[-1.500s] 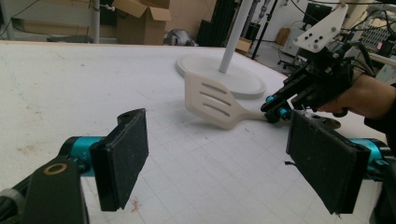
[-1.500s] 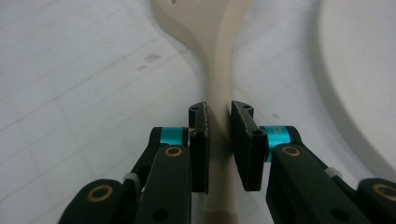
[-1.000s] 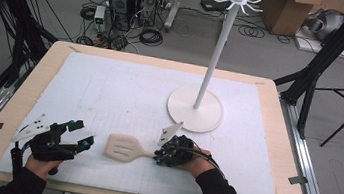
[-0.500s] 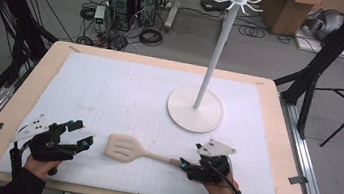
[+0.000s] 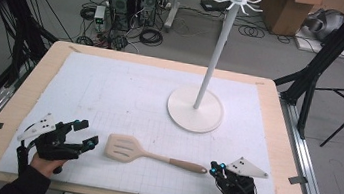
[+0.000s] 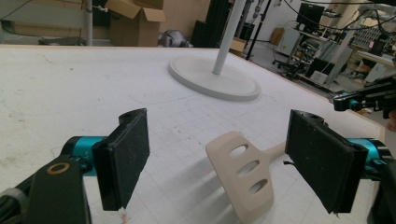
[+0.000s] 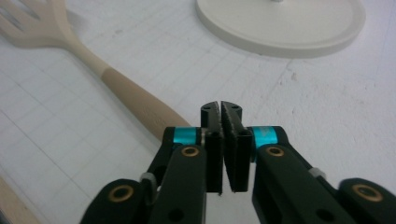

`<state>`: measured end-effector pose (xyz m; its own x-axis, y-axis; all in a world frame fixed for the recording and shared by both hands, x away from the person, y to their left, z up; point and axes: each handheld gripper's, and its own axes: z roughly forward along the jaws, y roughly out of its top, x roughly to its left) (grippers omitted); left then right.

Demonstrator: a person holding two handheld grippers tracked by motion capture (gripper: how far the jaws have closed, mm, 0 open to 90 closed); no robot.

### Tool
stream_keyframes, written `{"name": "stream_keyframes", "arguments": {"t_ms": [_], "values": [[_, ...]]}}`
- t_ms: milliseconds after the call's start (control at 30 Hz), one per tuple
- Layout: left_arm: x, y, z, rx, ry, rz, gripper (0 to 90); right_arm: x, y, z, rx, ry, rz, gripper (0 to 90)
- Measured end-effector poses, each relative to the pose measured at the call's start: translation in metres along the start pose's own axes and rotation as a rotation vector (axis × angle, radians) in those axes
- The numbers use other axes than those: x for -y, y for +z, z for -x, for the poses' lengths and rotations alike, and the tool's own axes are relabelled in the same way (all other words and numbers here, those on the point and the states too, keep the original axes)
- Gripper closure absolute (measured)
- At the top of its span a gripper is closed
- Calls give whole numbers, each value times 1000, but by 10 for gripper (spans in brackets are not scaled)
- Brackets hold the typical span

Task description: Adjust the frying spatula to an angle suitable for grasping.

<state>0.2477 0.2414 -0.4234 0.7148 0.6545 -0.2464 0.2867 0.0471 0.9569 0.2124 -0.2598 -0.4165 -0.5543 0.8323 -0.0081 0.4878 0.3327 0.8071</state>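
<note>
A beige slotted spatula (image 5: 125, 149) lies flat on the white mat, head to the left, its handle (image 5: 186, 165) pointing right. My left gripper (image 5: 86, 132) rests just left of the head, open, jaws facing it. In the left gripper view the spatula head (image 6: 243, 177) lies ahead, between the wide-spread pads (image 6: 126, 154), untouched. My right gripper (image 5: 216, 168) sits just past the handle's end, shut on nothing. In the right gripper view the closed jaws (image 7: 222, 116) are beside the handle (image 7: 130, 100).
A white hook stand (image 5: 214, 57) rises from a round base (image 5: 183, 113) at the mat's right-centre. The white gridded mat (image 5: 110, 89) covers a wooden table (image 5: 281, 131). Black tripod legs, cables and boxes stand on the floor beyond.
My right gripper has slid rightward along the spatula handle and off its end, toward the near edge. The spatula and my left gripper have stayed in place.
</note>
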Motion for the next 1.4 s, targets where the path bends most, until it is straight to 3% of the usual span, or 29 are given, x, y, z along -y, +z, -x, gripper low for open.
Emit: {"name": "stream_keyframes", "arguments": {"t_ms": [267,600,867,1133,1233,1400], "values": [[-1,9,0,16,5,-17,223,7,9,-7,-28,-53,-120,892],[0,9,1,15,5,-25,223,10,18,-10,-78,-67,-187,892],[2,8,2,8,2,-31,224,7,22,-10,-82,-63,-188,892],[3,4,2,-2,2,-35,226,0,28,-8,-21,-87,-161,890],[3,4,3,-3,2,-36,226,-1,28,-7,-21,-81,-152,890],[3,1,2,-10,4,-35,227,-2,26,-18,-116,-80,-147,877]]}}
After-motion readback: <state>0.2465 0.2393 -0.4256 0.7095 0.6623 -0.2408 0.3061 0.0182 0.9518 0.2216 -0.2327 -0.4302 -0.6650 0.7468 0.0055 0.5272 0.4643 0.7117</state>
